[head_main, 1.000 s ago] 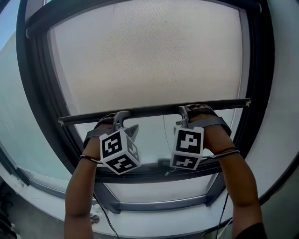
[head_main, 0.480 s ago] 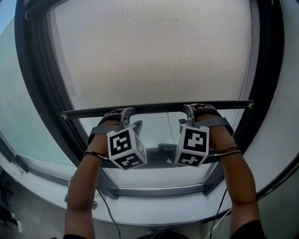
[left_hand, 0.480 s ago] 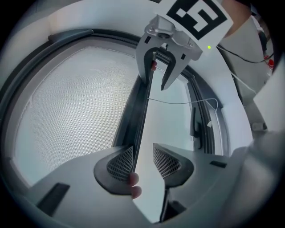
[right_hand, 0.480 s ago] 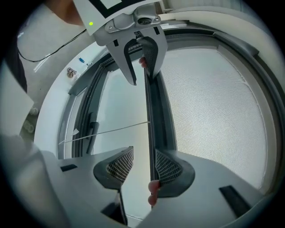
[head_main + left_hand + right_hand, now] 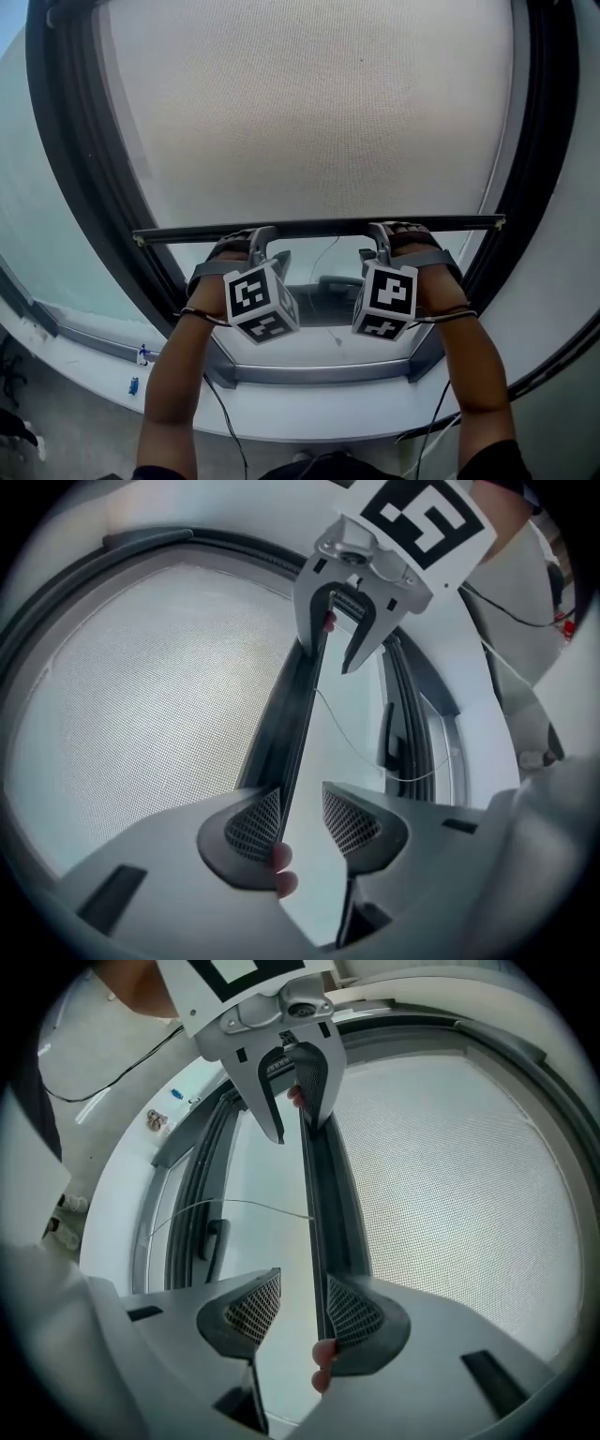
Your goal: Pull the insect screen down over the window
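The grey mesh insect screen (image 5: 309, 112) covers most of the window, and its dark bottom bar (image 5: 319, 227) hangs level above the lower frame. My left gripper (image 5: 267, 242) hooks over the bar left of centre, and my right gripper (image 5: 380, 236) right of centre. In the left gripper view, the bar (image 5: 305, 705) lies against the left pad of the left gripper (image 5: 300, 808), with a gap to the other pad. In the right gripper view, the bar (image 5: 314, 1204) leans on the right pad of the right gripper (image 5: 300, 1297), whose jaws also stand apart. A fingertip (image 5: 281, 860) shows behind the bar.
A dark window frame (image 5: 84, 187) rings the screen. A thin pull cord (image 5: 366, 752) hangs from the bar toward a dark window handle (image 5: 333, 281). The white sill (image 5: 309, 403) lies below, with small items (image 5: 141, 354) at its left. Cables trail from both wrists.
The bottom bar has come down toward the lower frame with both grippers hooked on it, and more mesh now shows above it.
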The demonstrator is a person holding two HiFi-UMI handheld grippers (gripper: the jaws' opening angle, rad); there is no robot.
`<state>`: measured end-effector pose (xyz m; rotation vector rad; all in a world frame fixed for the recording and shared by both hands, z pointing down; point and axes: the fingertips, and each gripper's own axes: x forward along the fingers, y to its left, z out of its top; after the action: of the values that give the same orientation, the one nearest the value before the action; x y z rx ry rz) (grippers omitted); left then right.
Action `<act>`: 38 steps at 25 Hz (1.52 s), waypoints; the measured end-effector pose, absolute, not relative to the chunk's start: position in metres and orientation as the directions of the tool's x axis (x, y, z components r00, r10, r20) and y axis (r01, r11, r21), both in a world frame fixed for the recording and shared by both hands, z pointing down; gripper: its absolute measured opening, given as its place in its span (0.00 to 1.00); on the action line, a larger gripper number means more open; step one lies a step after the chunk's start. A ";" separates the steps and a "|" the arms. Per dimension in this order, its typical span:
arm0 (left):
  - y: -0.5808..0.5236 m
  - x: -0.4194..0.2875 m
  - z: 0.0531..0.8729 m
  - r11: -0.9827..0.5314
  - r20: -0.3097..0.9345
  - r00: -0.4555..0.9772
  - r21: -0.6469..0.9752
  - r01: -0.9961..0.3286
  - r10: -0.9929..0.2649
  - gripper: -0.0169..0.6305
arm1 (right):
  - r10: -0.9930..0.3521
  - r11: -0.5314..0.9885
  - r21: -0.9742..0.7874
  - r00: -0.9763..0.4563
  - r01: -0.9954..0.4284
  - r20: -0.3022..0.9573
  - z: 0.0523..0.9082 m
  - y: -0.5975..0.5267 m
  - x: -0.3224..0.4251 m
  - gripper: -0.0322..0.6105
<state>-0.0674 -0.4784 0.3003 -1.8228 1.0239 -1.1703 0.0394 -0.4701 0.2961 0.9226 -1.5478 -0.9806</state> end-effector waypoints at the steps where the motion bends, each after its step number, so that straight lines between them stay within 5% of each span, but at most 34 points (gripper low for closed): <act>1: -0.478 -0.067 0.299 -0.418 0.353 0.270 -0.877 -0.239 -0.896 0.24 | -0.923 0.363 0.928 -0.171 -0.081 0.346 0.295 -0.470 0.039 0.29; 38: -0.466 -0.069 0.463 -0.607 0.571 0.213 -0.770 -0.195 -0.793 0.24 | -0.828 0.554 0.827 -0.156 -0.091 0.538 0.459 -0.462 0.051 0.29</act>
<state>-0.0692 -0.4657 0.4630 -1.9412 0.9112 -1.4097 0.0505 -0.4615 0.4587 0.7930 -1.6148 -0.7829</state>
